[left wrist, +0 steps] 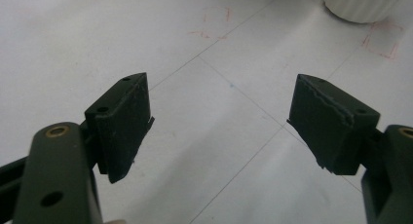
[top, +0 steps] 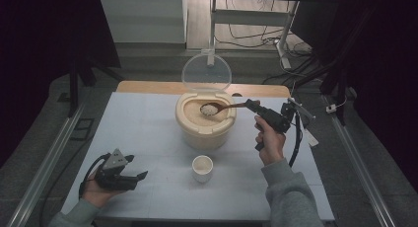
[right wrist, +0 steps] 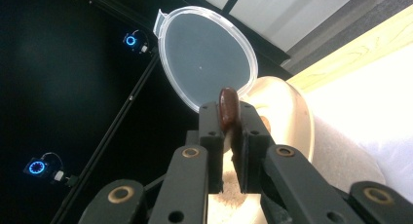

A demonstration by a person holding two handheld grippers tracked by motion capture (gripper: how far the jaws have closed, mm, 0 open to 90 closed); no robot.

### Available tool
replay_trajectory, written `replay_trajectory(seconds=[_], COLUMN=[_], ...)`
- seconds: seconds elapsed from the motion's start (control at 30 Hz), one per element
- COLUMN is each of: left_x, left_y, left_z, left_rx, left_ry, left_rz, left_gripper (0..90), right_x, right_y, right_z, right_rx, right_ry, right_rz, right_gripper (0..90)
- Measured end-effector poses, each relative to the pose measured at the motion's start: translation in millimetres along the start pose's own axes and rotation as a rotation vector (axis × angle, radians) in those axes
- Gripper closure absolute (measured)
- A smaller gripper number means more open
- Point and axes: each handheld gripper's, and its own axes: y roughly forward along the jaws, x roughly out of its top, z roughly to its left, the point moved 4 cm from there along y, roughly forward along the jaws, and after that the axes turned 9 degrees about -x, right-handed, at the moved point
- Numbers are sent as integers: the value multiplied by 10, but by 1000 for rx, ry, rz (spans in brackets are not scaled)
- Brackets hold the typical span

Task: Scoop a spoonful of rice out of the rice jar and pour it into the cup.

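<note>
While the right gripper (top: 252, 104) clenches the spoon (top: 217, 108) above the rice container (top: 205, 128), the left gripper (top: 140, 176) rests released near the cup (top: 202, 168).

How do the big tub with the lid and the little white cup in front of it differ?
The tub is cream-coloured and far larger; the cup is white and small. The tub has a clear lid hinged up behind it; the cup has no lid. A spoon heaped with rice, held by the right claw, hangs over the tub, while nothing is at the cup. Both are round, open-topped, and stand upright on the table.
</note>
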Motion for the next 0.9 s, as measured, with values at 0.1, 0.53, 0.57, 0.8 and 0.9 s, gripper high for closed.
replay_trajectory(seconds=[0.1, 0.53, 0.57, 0.8, 0.9], left_x=[0, -1, -1, 2, 3], left_y=[1, 2, 2, 10, 10], left_z=[-1, 3, 2, 2, 4], left_rx=[0, 0, 0, 0, 0], left_ry=[0, -2, -2, -1, -1], left_rz=[1, 0, 1, 3, 2], left_gripper=[230, 229, 229, 229, 229], right_x=[-3, -42, -47, -103, -132], right_y=[-15, -196, -212, -340, -381], right_z=[5, 52, 50, 39, 45], right_rx=[4, 46, 49, 62, 67], right_ry=[1, 3, 2, 8, 5], right_rz=[3, 45, 50, 81, 89], right_gripper=[839, 839, 839, 839, 839])
